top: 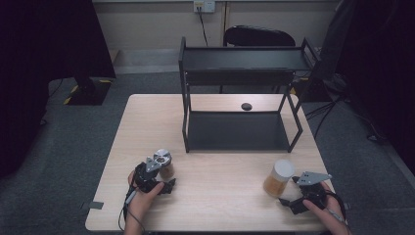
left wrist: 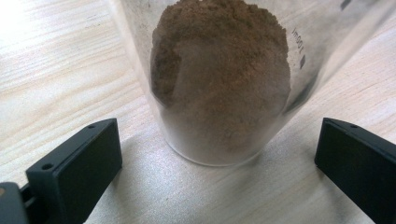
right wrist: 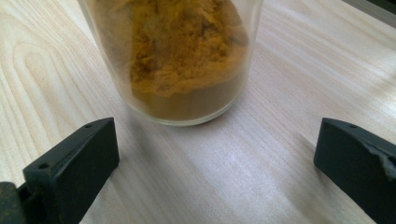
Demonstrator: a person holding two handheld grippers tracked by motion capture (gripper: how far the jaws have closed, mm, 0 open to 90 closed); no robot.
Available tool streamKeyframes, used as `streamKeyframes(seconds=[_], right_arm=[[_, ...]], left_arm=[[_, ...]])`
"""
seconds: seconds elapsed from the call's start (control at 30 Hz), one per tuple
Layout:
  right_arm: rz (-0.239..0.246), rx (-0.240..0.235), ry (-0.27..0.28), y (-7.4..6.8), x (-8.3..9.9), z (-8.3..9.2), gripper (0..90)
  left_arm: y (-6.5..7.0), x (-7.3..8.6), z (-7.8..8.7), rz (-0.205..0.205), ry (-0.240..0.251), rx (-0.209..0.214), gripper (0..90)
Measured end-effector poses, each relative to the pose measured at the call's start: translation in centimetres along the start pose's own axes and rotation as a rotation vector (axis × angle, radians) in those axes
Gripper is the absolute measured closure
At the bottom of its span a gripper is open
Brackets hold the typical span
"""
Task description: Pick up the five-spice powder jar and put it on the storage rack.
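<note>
Two glass jars stand upright on the near part of the pale wooden table [top: 215, 200]: your left gripper [top: 164, 183] faces the silver-lidded jar of brown powder [top: 164, 164] just beyond its tips, jaws spread wide and empty. Your right gripper [top: 293, 196], equally open, has the white-lidded jar of yellow powder [top: 279, 178] just to its left; each jar's long axis is vertical, so close level.

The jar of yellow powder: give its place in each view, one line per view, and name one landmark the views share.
High view: the jar of yellow powder stands at the table's near right, just left of the right gripper.
Left gripper view: not in it; the jar there holds brown powder.
Right gripper view: top centre, ahead of the open jaws.
Shared landmark: the pale wooden table.
</note>
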State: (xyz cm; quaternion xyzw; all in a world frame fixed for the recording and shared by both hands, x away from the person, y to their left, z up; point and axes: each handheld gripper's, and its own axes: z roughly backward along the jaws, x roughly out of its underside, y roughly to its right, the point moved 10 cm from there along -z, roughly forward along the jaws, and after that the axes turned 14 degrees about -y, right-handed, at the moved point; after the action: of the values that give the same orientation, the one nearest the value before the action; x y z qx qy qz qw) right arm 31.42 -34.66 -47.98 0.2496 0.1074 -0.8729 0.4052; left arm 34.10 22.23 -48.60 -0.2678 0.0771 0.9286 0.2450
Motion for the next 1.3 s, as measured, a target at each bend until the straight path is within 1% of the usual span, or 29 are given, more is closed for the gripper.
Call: streamKeyframes(seconds=[0.13,0.3,0.33,0.4,0.47,0.67,0.9,1.13,1.23,1.3], right_arm=[[0.000,0.000,0.000,0.00,0.00,0.00,0.0],[0.000,0.000,0.000,0.00,0.00,0.00,0.0],[0.000,0.000,0.000,0.00,0.00,0.00,0.0],[0.000,0.000,0.000,0.00,0.00,0.00,0.0],[0.000,0.000,0.000,0.00,0.00,0.00,0.0],[0.000,0.000,0.000,0.00,0.00,0.00,0.0],[-0.002,0.002,0.001,-0.04,0.00,-0.02,0.0],[-0.003,0.002,0.001,-0.04,0.00,-0.02,0.0],[-0.003,0.002,0.001,-0.05,0.00,-0.02,0.0],[-0.003,0.002,0.001,-0.04,0.00,-0.02,0.0]], left_arm=[[-0.02,0.06,0.05,0.000,0.004,-0.004,1.4],[-0.06,0.05,0.08,0.014,0.004,-0.010,2.0],[-0.06,0.07,0.09,0.020,0.011,-0.009,2.1],[-0.11,0.06,0.18,0.020,0.014,-0.009,2.1],[-0.04,0.04,0.19,0.026,0.019,-0.016,2.1],[-0.07,-0.01,0.25,0.037,0.035,0.001,2.0],[-0.17,0.03,0.40,0.051,0.060,0.005,2.0],[-0.15,-0.05,0.22,0.067,0.083,0.013,1.9],[-0.14,-0.07,0.13,0.068,0.080,0.012,1.9],[-0.15,-0.07,0.07,0.085,0.087,0.015,1.9]])
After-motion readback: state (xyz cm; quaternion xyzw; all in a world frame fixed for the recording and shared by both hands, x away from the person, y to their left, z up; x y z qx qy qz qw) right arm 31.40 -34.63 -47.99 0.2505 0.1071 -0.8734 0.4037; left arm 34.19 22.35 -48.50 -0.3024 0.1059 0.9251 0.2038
